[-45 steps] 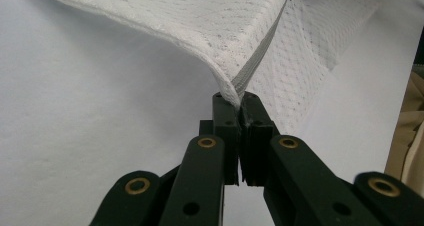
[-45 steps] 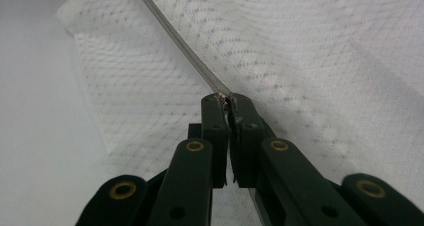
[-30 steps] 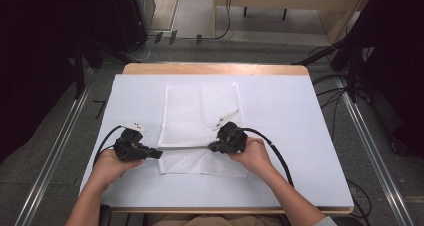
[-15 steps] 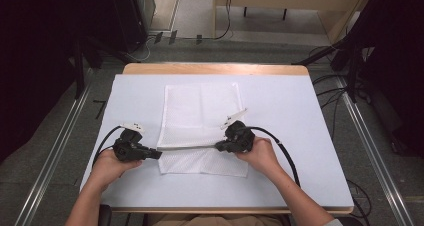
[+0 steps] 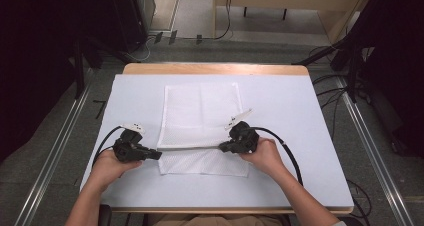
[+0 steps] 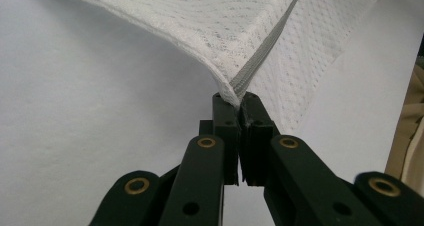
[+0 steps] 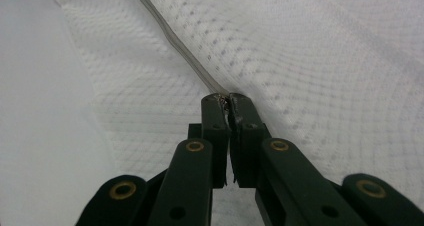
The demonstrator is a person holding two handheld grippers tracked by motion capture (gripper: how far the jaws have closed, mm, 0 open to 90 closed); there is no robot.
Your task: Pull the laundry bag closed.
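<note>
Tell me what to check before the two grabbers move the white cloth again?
1. Left gripper pinches the cloth edge: ok.
2. Right gripper pinches the edge too: ok.
3. Edge between them pulled straight: ok.
4. Far part of cloth lies flat on the table: ok.
5. Cables clear of the cloth: ok.
6. How firmly the cloth is gripped: cannot tell.

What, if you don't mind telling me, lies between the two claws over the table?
In the high view, the taut folded edge of the white mesh cloth spans from left claw to right claw; each is shut on it.
</note>
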